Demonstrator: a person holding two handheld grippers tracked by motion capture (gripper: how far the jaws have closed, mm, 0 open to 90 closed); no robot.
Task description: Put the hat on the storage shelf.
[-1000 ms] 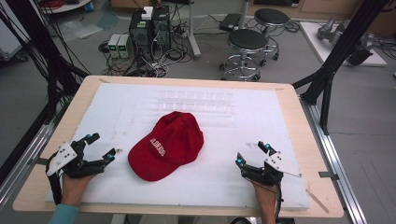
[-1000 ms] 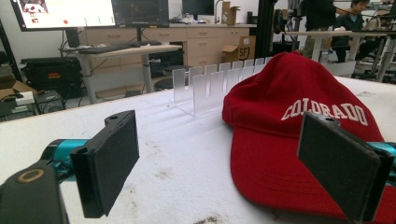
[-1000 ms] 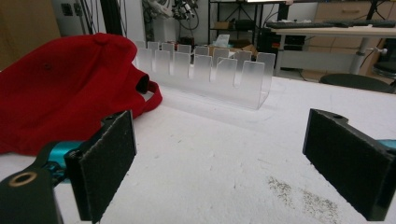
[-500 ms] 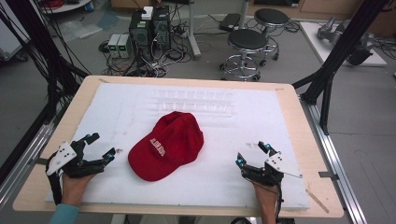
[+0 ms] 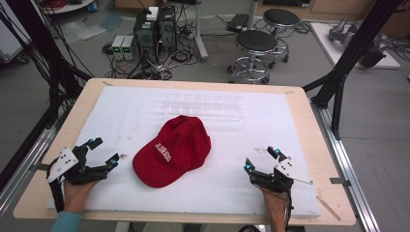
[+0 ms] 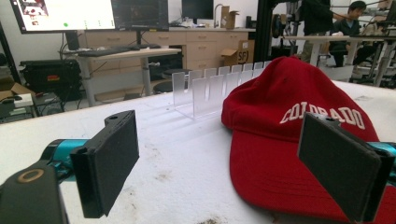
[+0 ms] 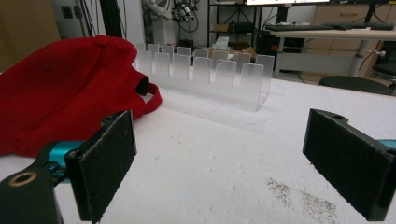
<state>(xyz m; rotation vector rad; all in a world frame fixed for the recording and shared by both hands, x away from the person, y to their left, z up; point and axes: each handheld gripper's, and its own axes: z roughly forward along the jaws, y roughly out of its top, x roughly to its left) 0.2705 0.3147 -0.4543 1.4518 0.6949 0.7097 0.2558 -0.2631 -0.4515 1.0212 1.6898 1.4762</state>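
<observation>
My left tongs (image 5: 100,153) and right tongs (image 5: 261,160) both gape wide, holding nothing. The red cap (image 5: 174,150) lies mid-desk (image 5: 300,104) between them, a clear slotted rack (image 5: 203,105) just behind it. My left camera crops its brim.

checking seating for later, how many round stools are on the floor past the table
2. One black round stool stands just beyond the table's far edge, right of centre. The second stool is farther back and to its right. More could be hidden outside the high view.
</observation>
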